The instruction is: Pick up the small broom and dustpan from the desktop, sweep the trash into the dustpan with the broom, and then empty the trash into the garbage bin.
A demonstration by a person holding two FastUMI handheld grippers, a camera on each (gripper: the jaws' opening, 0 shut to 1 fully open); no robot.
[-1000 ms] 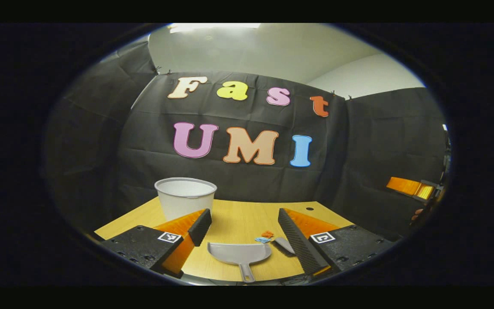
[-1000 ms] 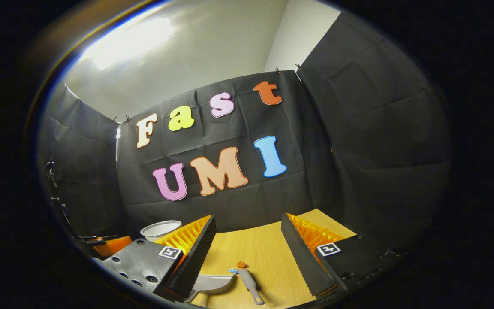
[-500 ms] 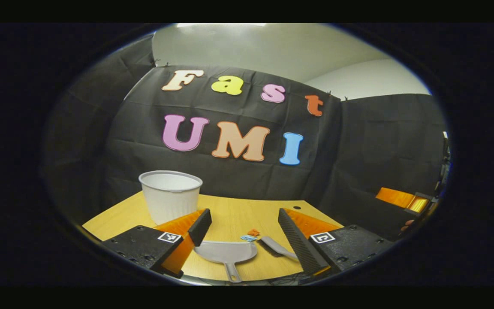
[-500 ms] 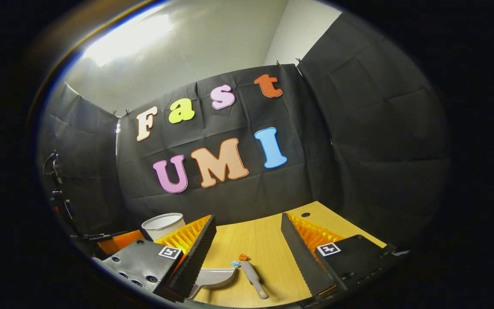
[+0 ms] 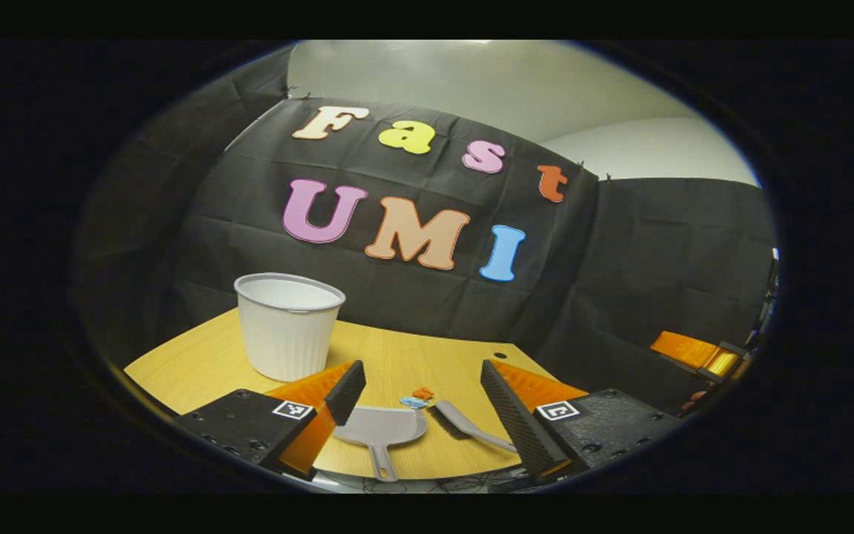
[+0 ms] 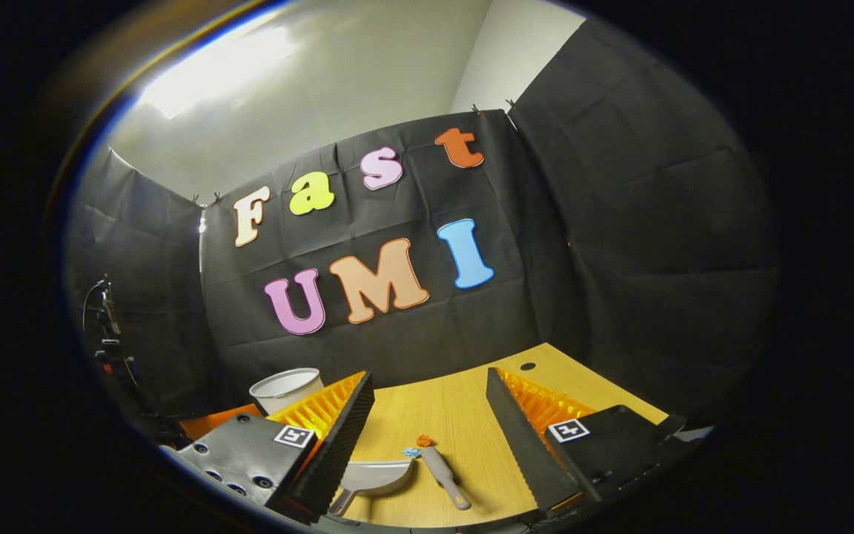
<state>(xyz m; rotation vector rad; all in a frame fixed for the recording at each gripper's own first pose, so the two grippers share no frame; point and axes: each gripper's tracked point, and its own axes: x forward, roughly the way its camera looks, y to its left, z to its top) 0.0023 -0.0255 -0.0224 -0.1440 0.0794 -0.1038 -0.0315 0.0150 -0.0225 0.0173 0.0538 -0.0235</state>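
Nearest: left tool (image 5: 424, 411) and right tool (image 6: 431, 434), both spread wide, holding nothing, poised above the worktop's (image 5: 204, 363) near edge. Next, lying flat and untouched: dustpan (image 5: 382, 429), nothing visible in it, handle toward the tools; broom (image 5: 464, 426) just beside it; small scraps of trash (image 5: 416, 397) unswept at their far ends. Farthest: white bin (image 5: 288, 324), upright at the far left, its inside hidden; by this showing every step of the task remains.

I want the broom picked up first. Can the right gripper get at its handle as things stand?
Probably yes. The right gripper is open, and the broom lies flat on the desktop between its fingers, handle nearest, apart from the dustpan.
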